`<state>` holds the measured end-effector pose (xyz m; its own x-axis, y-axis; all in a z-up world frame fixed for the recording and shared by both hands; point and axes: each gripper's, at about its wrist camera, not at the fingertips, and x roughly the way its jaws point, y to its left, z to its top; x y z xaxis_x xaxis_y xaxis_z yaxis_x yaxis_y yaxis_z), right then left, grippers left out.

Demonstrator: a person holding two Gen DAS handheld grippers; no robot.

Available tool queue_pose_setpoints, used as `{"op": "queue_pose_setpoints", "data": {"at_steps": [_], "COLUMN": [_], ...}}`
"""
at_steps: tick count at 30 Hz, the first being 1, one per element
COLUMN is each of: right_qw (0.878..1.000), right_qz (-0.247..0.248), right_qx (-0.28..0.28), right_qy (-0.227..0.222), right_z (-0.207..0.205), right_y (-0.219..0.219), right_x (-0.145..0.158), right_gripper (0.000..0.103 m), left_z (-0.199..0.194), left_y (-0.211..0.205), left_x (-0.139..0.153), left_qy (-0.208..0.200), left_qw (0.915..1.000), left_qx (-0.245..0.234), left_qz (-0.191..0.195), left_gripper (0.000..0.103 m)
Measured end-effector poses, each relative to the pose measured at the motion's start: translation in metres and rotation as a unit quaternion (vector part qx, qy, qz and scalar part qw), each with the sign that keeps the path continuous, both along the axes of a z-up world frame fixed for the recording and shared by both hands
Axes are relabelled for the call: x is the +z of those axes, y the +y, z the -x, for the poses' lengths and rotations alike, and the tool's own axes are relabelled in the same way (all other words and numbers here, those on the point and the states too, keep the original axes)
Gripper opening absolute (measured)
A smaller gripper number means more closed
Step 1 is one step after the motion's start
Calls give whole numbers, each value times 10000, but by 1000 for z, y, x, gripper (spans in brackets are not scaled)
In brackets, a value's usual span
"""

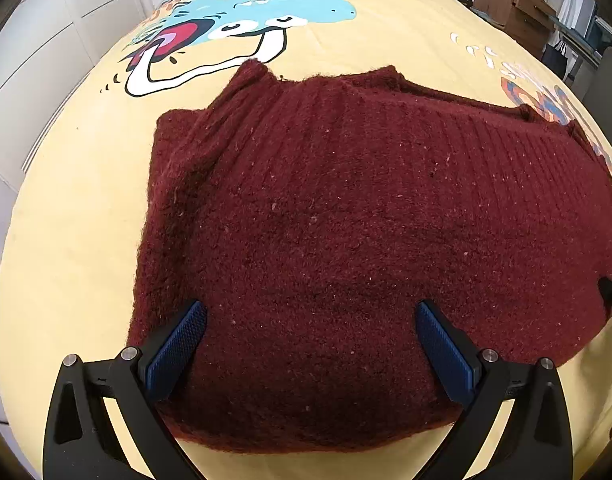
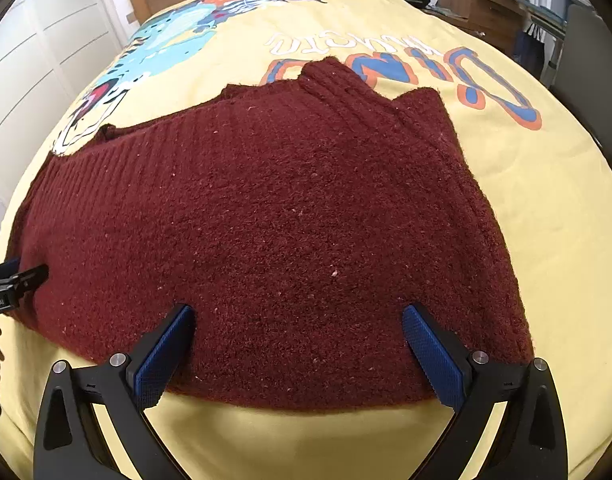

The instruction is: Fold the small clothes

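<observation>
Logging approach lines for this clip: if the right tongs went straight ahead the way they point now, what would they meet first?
Most likely the dark red knitted sweater on the yellow printed bedspread. The open right tongs already straddle its near edge, though their height above it is unclear.

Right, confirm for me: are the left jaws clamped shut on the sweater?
No, the left gripper stands wide open, jaws apart over the sweater.

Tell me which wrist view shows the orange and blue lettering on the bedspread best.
The right wrist view: the orange and blue lettering lies nearly whole beyond the maroon sweater. The left wrist view catches only a fragment at the sweater's far right edge, partly covered.
</observation>
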<state>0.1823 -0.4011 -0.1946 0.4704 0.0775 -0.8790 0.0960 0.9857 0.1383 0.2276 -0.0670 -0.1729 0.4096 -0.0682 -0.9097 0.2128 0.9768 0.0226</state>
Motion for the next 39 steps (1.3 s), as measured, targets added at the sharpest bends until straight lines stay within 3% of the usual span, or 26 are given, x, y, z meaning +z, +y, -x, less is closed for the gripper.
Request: {"op": "queue_pose_setpoints", "data": {"at_steps": [6,14,19,26,34,39], "right_qw": [9993,9974,9962,9974,9976,9979], "right_qz": [258,438,572,529,574,533], "right_qx": [254,576,663,478,260,106], "right_qy": [94,65,36,140,272,360], "right_z": [-2,14,24,36,48,54], "right_y": [8,23,29,19,2,-10], "right_x": [21,50,57,57,58,53], "right_gripper": [103,103,103,103,103,103], "left_z": [0,5,4,-3,-21,-35], "left_y": [7,34,78,121,110,96], "left_x": [6,38,48,28,3,-13], "left_qy": [131,282,328,685,981,1245], "left_qw": [9997,9983,9980,9932,9847,9809], "left_qx": [-51,-222,167,616,455,351], "left_qz": [185,463,518,708,1364,1453], "left_gripper": [102,102,102,102,102,102]}}
